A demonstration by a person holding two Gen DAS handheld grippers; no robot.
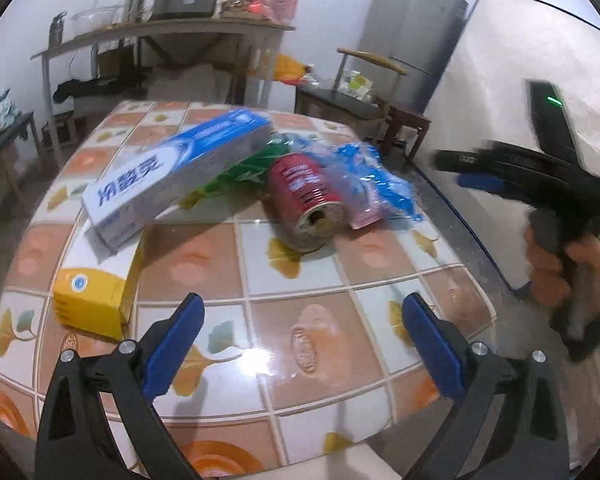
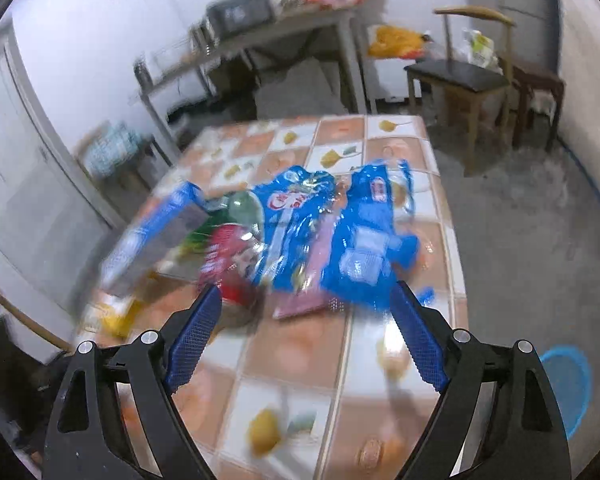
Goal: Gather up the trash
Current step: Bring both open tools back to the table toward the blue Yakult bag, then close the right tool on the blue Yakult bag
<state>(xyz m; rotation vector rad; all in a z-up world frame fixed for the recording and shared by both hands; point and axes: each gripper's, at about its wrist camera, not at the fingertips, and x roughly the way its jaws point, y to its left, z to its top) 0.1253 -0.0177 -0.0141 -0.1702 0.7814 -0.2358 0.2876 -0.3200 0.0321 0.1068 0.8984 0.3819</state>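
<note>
A pile of trash lies on the tiled table [image 1: 300, 320]: a blue and white toothpaste box [image 1: 172, 176], a yellow box [image 1: 96, 300], a red can [image 1: 304, 196] on its side, a green wrapper [image 1: 244, 168], a crumpled blue plastic bag [image 1: 376, 184] and a pink packet [image 1: 364, 216]. My left gripper [image 1: 302, 312] is open and empty, low over the table in front of the can. My right gripper [image 2: 306, 304] is open and empty, above the near edge of the blue bag [image 2: 340, 232] and can [image 2: 228, 264]; this view is blurred. It also shows at the right of the left wrist view [image 1: 460, 168].
A blue basket [image 2: 572, 384] sits on the floor right of the table. A silver fridge [image 1: 520, 120] stands at the right. A wooden chair [image 2: 468, 76] and a cluttered side table [image 1: 172, 36] stand behind the table. Grey floor lies to the right.
</note>
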